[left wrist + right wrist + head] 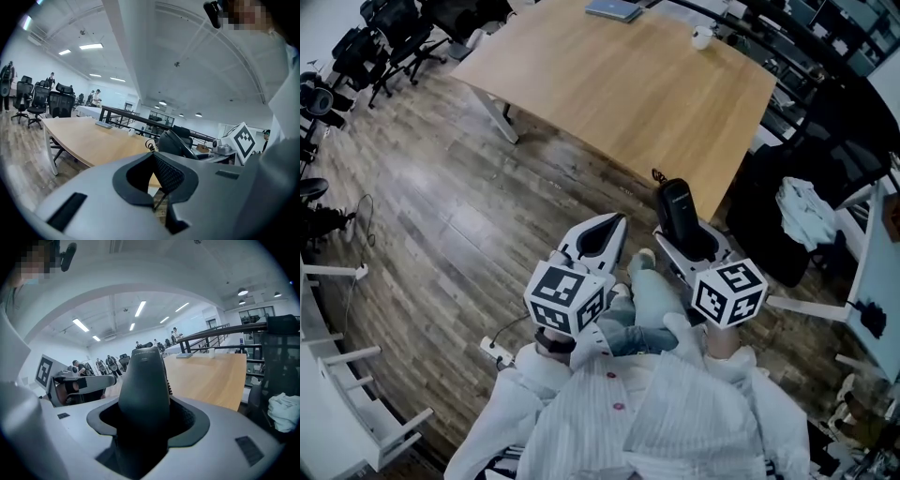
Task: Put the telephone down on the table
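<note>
Head view, left to right: I read the left gripper with its jaws pressed together on nothing, held just beside the right gripper. Right gripper view shows that gripper's jaws pinching the black telephone low on its body, the handset standing upright between them. I see the telephone held near the wooden table, at its near edge and not resting on it.
</note>
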Available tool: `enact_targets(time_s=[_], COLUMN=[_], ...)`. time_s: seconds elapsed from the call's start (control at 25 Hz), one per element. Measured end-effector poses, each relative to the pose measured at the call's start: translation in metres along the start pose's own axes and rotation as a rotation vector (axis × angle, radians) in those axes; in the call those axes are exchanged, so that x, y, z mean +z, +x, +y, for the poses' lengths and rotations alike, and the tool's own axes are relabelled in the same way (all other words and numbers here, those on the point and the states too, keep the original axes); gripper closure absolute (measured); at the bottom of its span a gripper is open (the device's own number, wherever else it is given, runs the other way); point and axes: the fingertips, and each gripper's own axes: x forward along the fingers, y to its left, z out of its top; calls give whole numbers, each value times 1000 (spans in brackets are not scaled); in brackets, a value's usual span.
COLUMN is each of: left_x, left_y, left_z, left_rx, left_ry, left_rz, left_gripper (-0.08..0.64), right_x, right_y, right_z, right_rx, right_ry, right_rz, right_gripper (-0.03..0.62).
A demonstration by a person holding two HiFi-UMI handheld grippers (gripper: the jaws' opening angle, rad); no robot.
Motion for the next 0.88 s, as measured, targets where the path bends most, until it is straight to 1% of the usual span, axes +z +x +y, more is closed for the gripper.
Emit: enact_targets(time_s=[0.16,0.4,0.72,0.88], left_x=[-11,1,18,34], left_y=[11,24,92,131], left_z=[5,20,45,58], left_rx=[7,9,-40,-74], left_ry=[-14,-11,6,15], left_rz=[14,15,37,50], left_gripper=[551,551,551,551], right_x=[-7,9,31,51], right_y=[8,22,60,79], right_z=[-15,-28,-76,-105], right_rx=[-2,-10,-40,-64], right_ry=[10,16,48,65], right_rz=[15,10,7,6], right_gripper=[301,301,301,301])
